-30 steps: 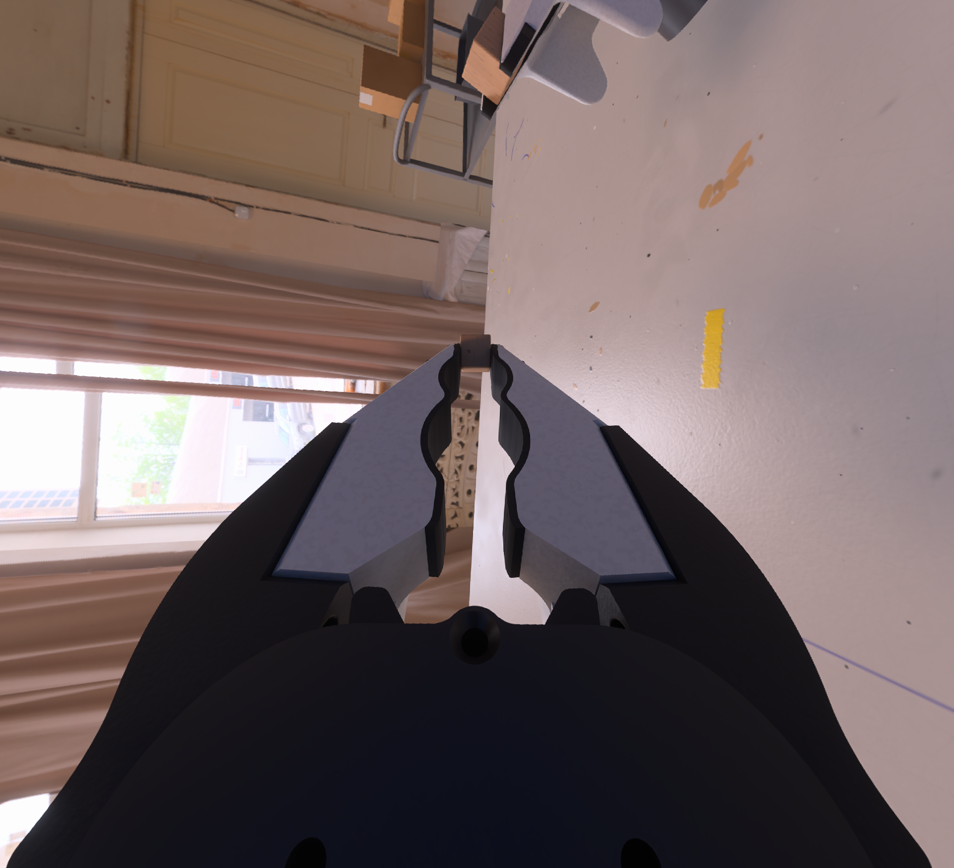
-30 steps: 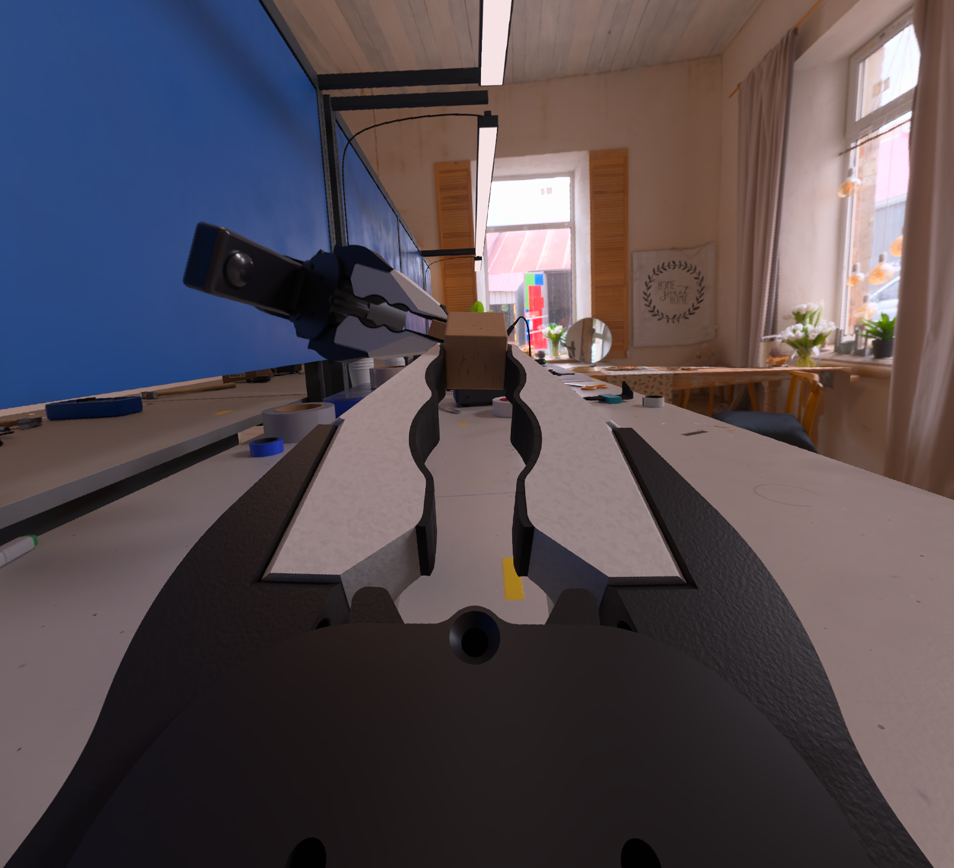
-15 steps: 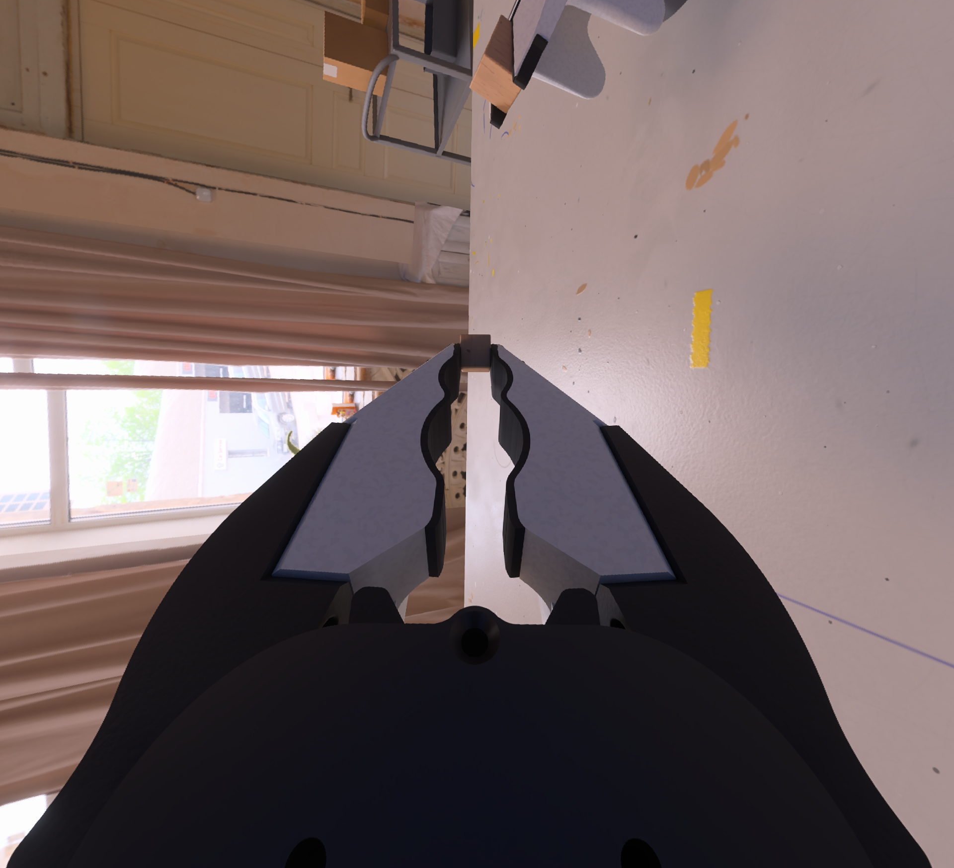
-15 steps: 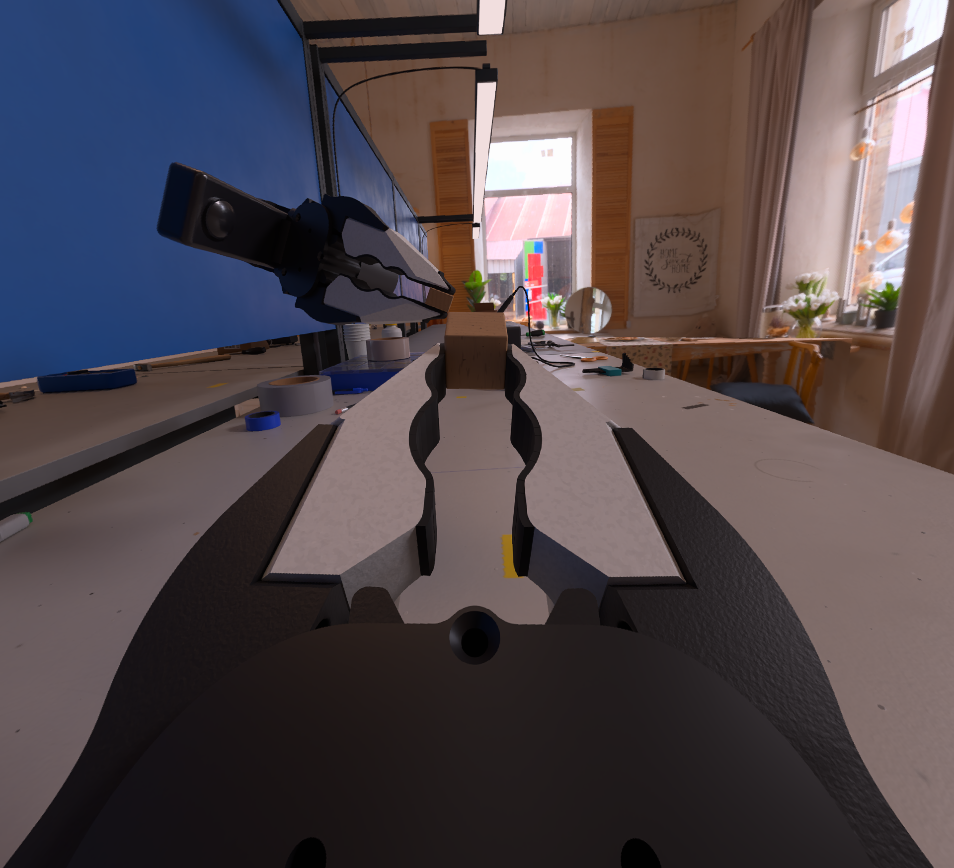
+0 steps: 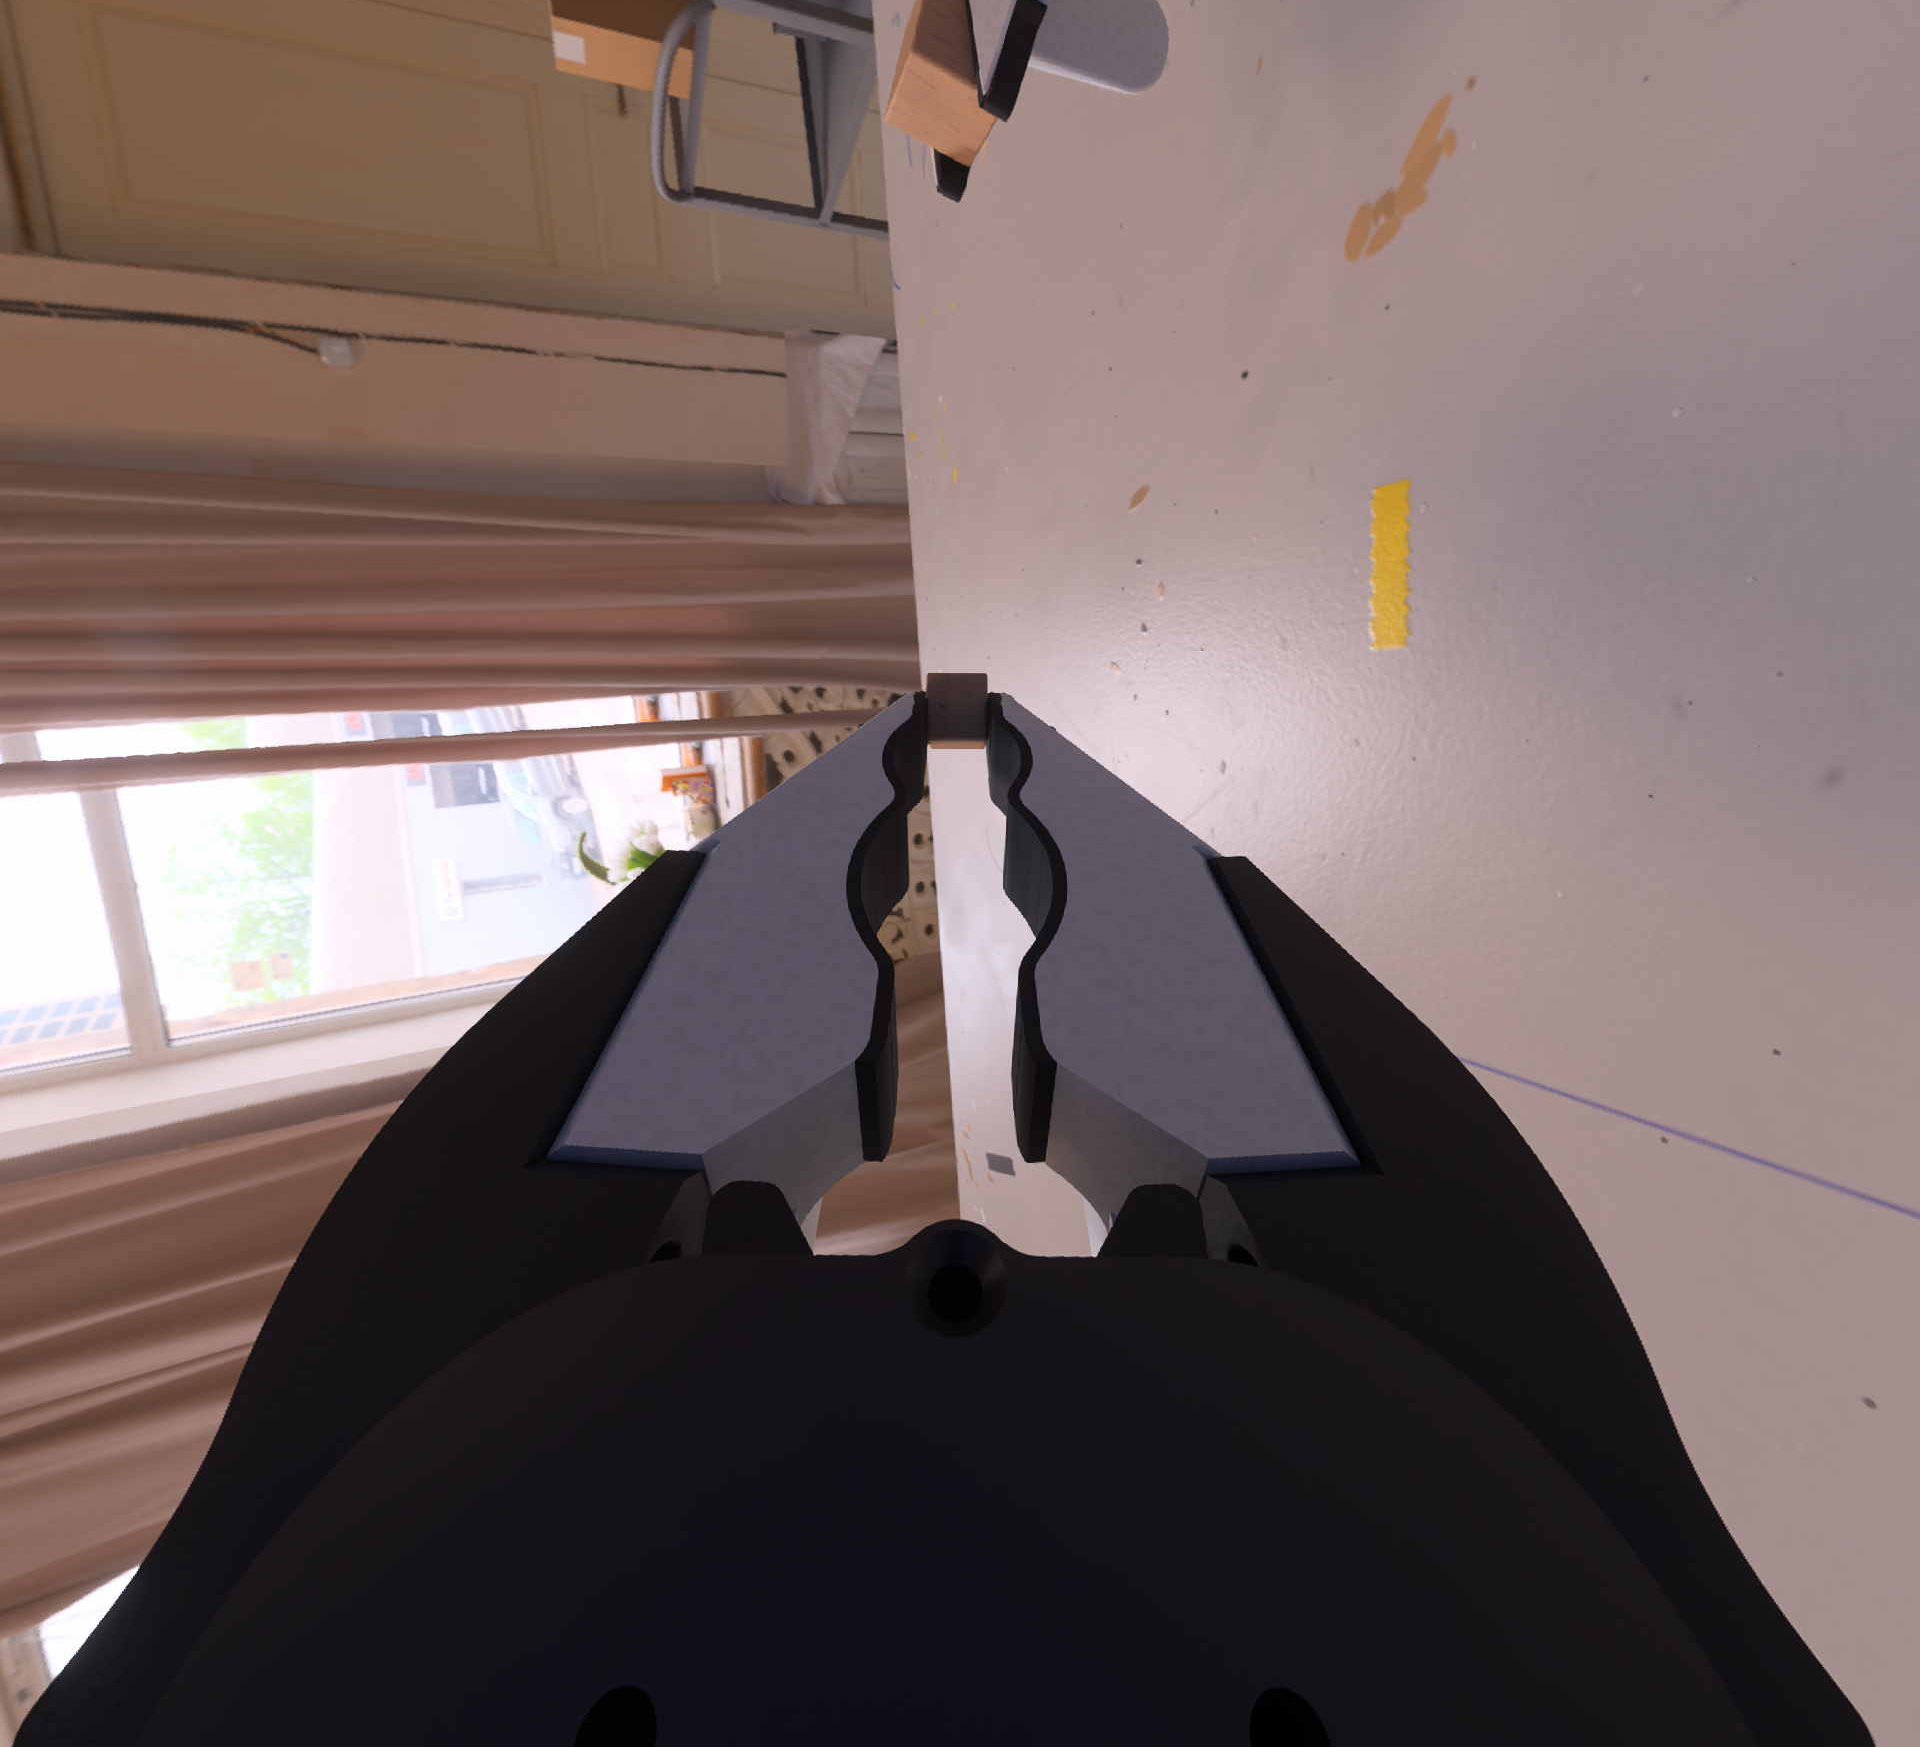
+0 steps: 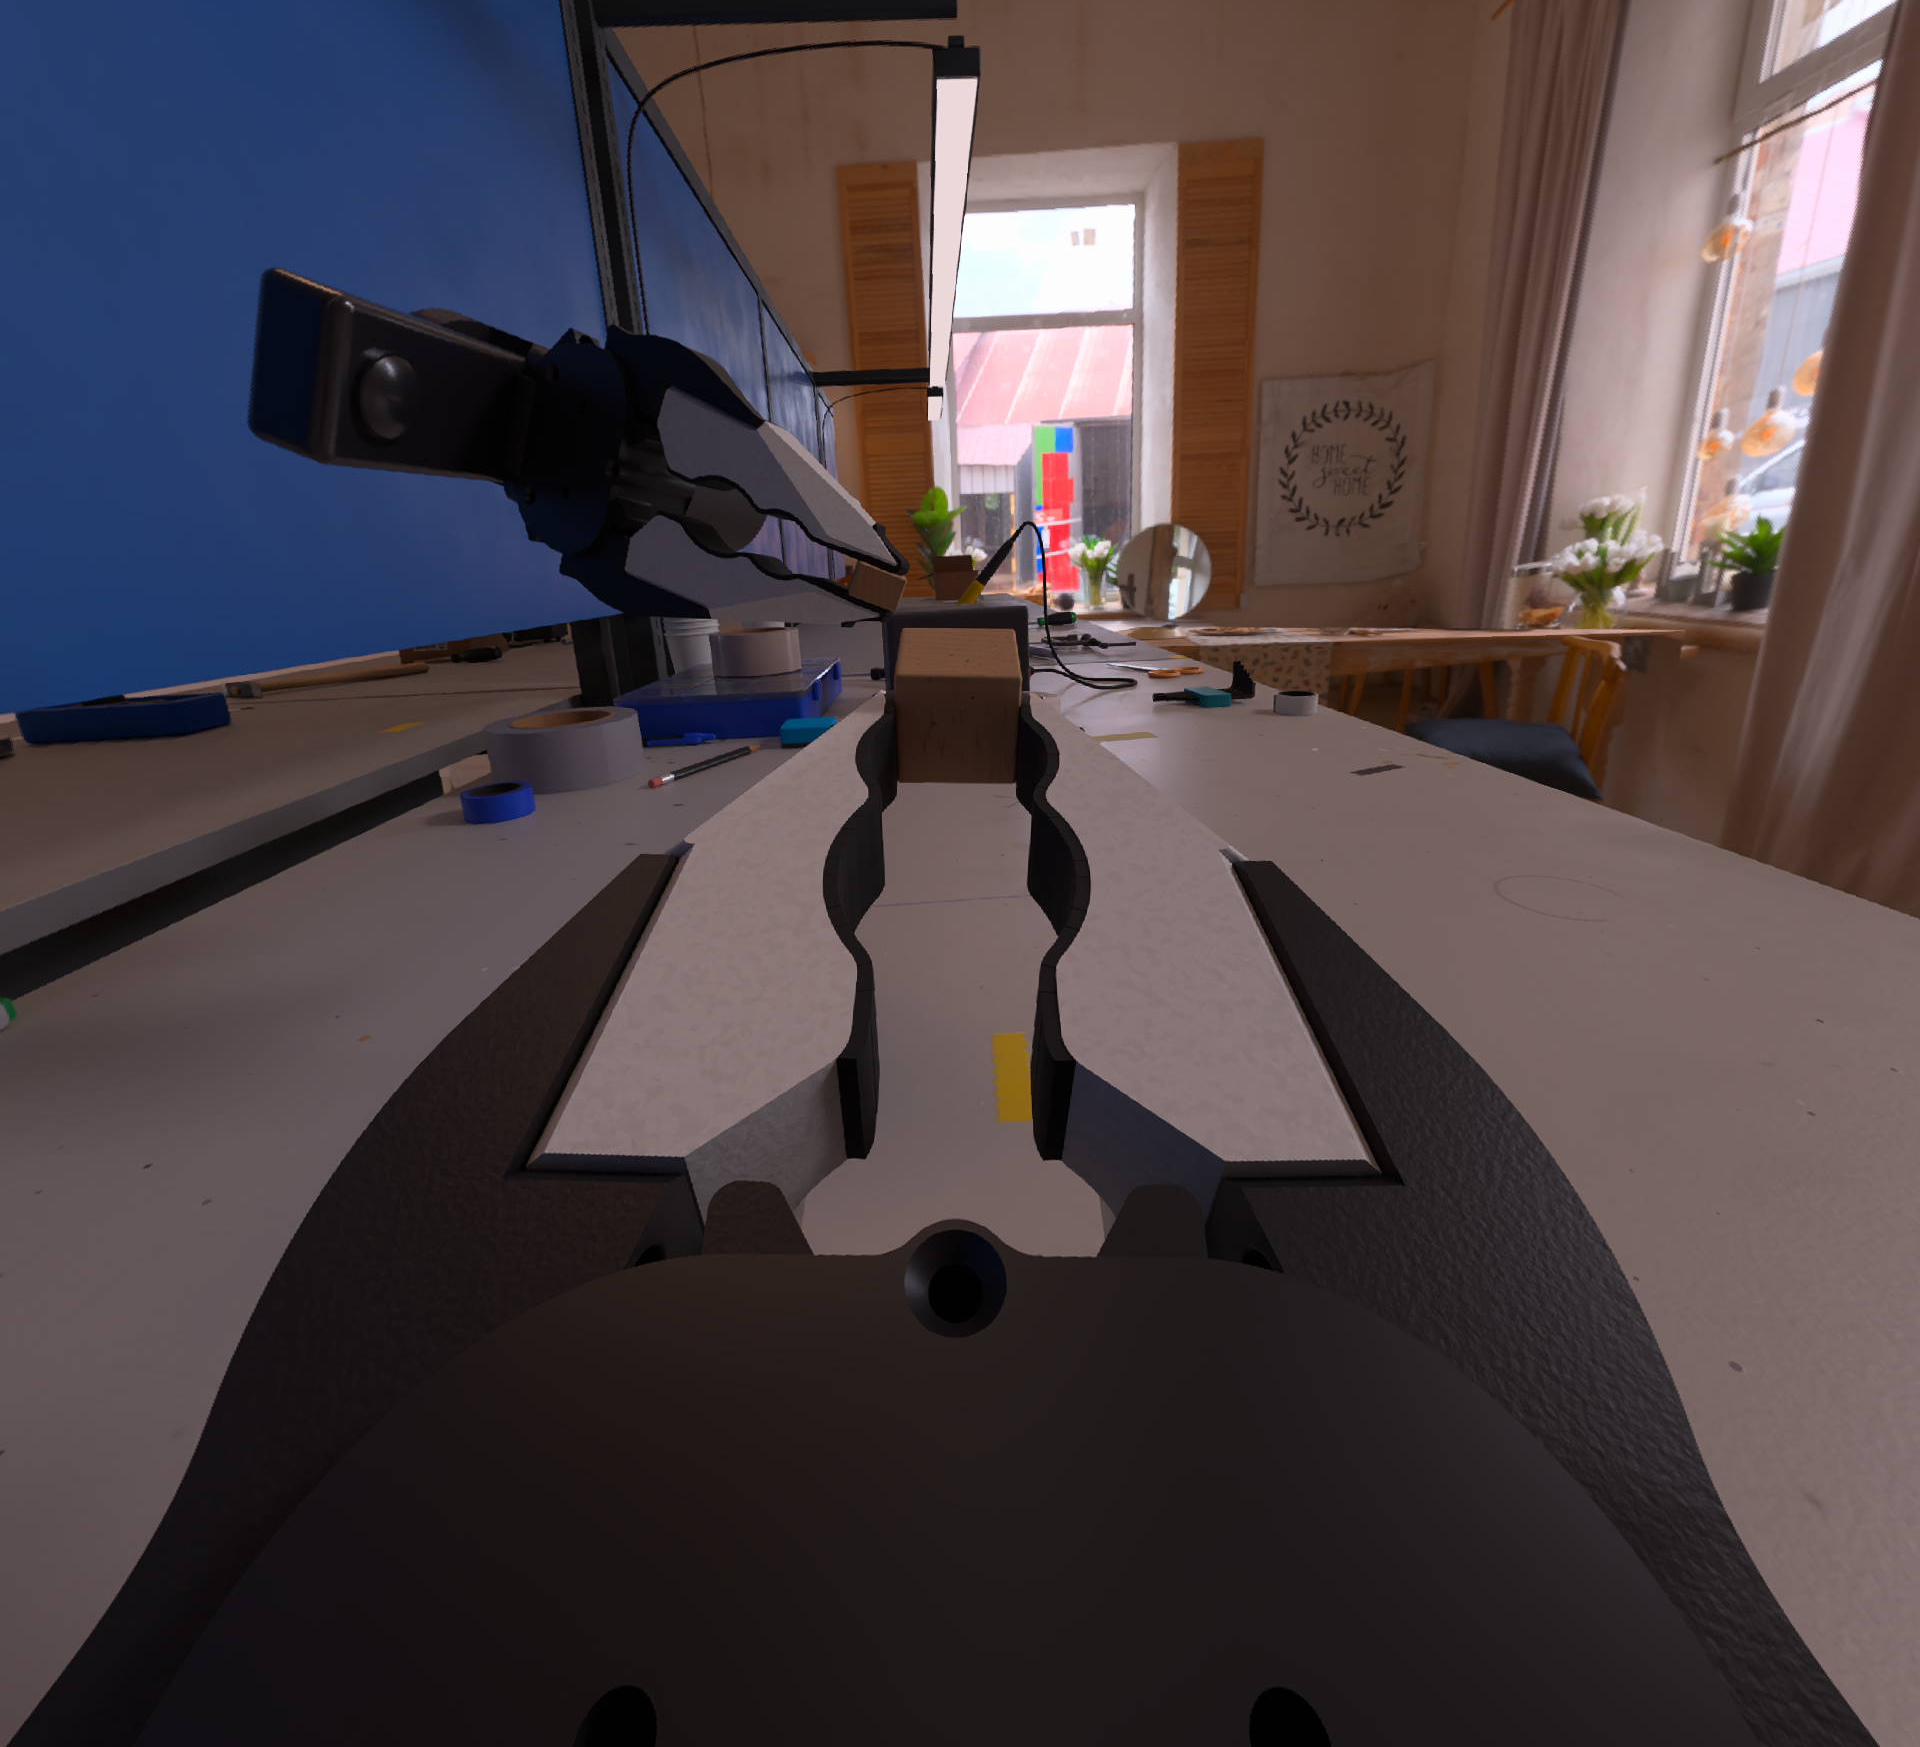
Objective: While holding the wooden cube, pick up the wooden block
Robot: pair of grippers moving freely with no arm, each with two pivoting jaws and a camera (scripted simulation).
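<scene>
My left gripper (image 5: pixel 956 721) is shut on a small wooden cube (image 5: pixel 956 724) pinched at its fingertips. This view is rolled on its side, with the white table (image 5: pixel 1455 866) running down the right. My right gripper (image 6: pixel 956 710) is shut on a larger wooden block (image 6: pixel 956 705) and holds it a little above the table. In the right wrist view the left gripper (image 6: pixel 878 580) hangs in the air at upper left, its cube (image 6: pixel 876 585) just above and left of the block. In the left wrist view the right gripper (image 5: pixel 951 97) and its block (image 5: pixel 940 71) show at the top.
A yellow tape mark (image 6: pixel 1010 1074) lies on the table under my right gripper. A grey tape roll (image 6: pixel 566 747), a blue tape roll (image 6: pixel 497 802), a pencil (image 6: pixel 701 765) and a blue box (image 6: pixel 738 695) lie to the left. A blue wall panel (image 6: pixel 260 243) stands behind them.
In the right wrist view the left gripper with its cube has risen and come closer. My right gripper has lifted slightly with the block. Both stay shut.
</scene>
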